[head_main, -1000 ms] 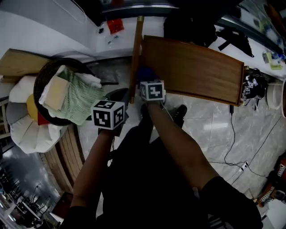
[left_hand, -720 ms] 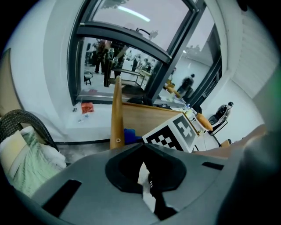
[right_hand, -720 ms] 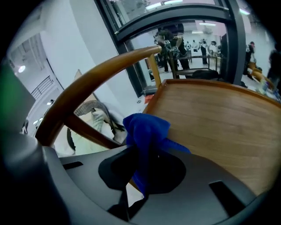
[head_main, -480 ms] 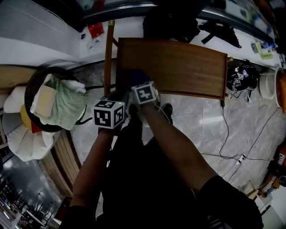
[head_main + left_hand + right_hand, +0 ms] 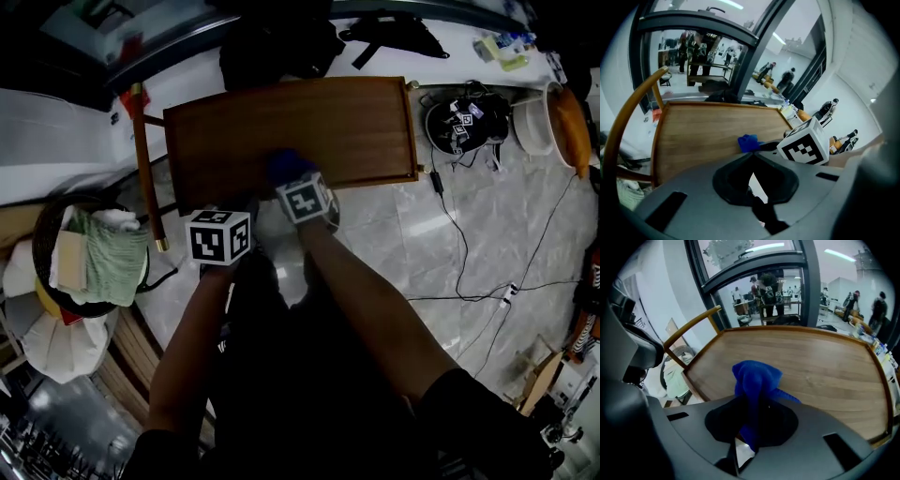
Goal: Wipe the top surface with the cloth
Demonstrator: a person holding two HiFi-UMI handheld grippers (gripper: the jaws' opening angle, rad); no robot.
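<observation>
Right tongs (image 5: 752, 416) clamped on blue cloth (image 5: 757, 378), wad just ahead of tips, over near edge of wooden counter (image 5: 825, 366). Left tongs (image 5: 752, 157) closed, empty, alongside. Wiping seemingly just starting; next: press cloth down, sweep outward across top.

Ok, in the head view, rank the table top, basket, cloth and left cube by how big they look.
1. Table top, by far the largest.
2. Basket.
3. Left cube and cloth: they look much alike. The cube is nearer the camera and the cloth is partly hidden, so I am not ranking them.
</observation>
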